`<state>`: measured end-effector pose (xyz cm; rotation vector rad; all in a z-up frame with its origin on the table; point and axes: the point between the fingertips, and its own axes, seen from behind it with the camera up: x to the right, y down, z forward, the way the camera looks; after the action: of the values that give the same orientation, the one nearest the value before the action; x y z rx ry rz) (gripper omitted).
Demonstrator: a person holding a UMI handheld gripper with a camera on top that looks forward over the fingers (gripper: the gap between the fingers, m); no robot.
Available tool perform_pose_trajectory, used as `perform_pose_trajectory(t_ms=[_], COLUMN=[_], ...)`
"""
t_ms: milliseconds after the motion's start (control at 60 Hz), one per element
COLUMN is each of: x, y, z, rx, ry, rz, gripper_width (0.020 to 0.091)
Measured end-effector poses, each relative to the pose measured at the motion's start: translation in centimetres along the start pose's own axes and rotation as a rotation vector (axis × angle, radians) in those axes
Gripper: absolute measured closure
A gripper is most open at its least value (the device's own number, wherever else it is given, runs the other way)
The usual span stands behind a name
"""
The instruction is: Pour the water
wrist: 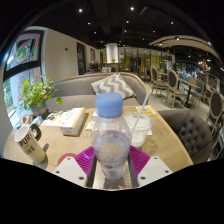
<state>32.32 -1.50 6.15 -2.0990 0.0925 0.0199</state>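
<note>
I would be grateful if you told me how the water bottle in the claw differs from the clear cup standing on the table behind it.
The water bottle is taller and wears a blue cap; the clear cup is shorter and open at the top. The bottle sits between the claw fingers, pink pads pressing both sides, while the cup stands free on the wooden table just beyond. Both are transparent and upright.

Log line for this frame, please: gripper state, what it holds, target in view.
gripper: shut on water bottle, upright, blue cap on | target: clear cup just beyond, right of bottle | pour: not started | surface: wooden table
</note>
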Motion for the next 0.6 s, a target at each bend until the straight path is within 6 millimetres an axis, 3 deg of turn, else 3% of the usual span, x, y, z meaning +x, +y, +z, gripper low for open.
perform_pose_trajectory(t_ms=[300,450,600], x=[0.7,0.2,-0.9], y=[-0.3,-0.8,-3.7], z=[0.3,0.2,-1.2], rx=[0.032,0.037,0.067], ry=[0.065,0.109,0.186], rz=[0.012,-0.031,-0.149], gripper_width=[0.0769,0.0769,0.0769])
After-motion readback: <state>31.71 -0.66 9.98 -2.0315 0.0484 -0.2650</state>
